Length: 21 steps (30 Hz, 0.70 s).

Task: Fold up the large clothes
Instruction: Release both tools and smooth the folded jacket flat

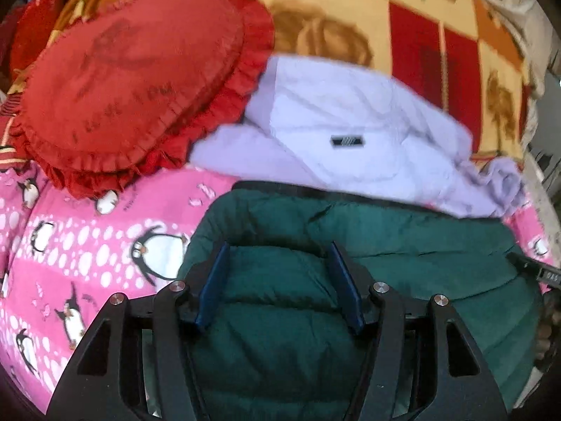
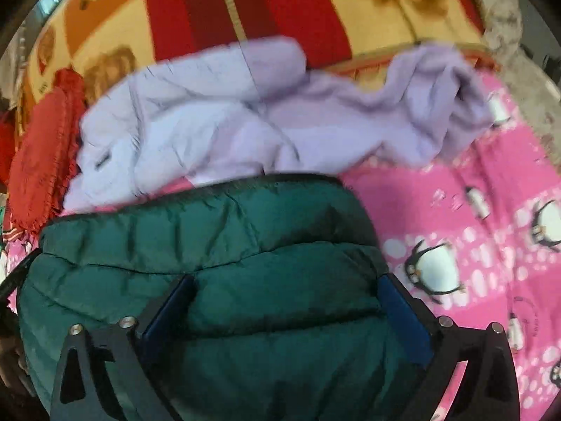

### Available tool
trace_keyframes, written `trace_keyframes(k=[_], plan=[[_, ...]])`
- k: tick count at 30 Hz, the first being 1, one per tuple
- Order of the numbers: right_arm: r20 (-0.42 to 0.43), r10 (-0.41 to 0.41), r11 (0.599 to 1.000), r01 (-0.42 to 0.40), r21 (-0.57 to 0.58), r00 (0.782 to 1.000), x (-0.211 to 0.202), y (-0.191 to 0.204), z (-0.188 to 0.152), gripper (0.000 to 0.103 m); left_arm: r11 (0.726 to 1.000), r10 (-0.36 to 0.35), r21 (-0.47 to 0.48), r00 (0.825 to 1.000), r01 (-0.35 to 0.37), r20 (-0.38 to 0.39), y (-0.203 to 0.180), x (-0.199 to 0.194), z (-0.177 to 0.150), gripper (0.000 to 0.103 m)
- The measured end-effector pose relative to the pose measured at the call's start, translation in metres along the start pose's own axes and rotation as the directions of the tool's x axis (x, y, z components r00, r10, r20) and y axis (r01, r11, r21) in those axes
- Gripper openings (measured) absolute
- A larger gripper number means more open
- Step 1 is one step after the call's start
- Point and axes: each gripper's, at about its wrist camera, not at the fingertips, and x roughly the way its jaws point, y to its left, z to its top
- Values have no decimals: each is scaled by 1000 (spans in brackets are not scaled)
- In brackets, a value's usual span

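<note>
While both grippers — left (image 1: 277,284) half-open, right (image 2: 285,310) wide — straddle the green jacket (image 2: 217,245), press puffiness flat before letting go.

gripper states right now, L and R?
Left gripper: jaws part open around a fold of the green jacket.
Right gripper: jaws wide open over it.

Green puffer jacket (image 1: 403,245) runs off the bottom edge; lilac garment's (image 2: 245,115) badge (blurred) is unreadable.
</note>
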Motion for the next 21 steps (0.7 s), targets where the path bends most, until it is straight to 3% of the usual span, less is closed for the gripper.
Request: trace_keyframes(k=[2,5,7,9,12,14,15,17,21], plan=[[101,28,999,-25,-27,995,-37,9,-7,101,998,-70,0,993,70,91,-2,-30,-2,58],[240,78,991,-48,-127,968,-94,36,-35,101,982,-180,78,971,170,159,-15,-71,-20,58],[294,86,985,-38,-167,952,-116,51,-63,101,977,-193,126,966,173,169,-23,-81,-37,58],[329,104,986,-53,-160,939,-125,60,-93,101,977,-177,143,973,156,148,-28,-82,-60,58],[280,83,990,-46,-134,956,-111,68,-118,102,986,-96,146,993,85,70,-35,-62,-86,59],[172,41,994,-23,-107,984,-79,67,-124,103,987,-59,154,992,42,107,-41,-61,-93,64],[157,35,994,-19,-107,987,-70,67,-126,103,986,-47,162,992,29,114,-45,-60,-94,74],[192,29,992,-5,-125,981,-68,68,-128,103,985,-29,173,991,6,127,-50,-58,-96,82],[227,22,991,8,-132,974,-69,69,-135,103,994,-58,102,989,44,133,-43,-55,-99,85]])
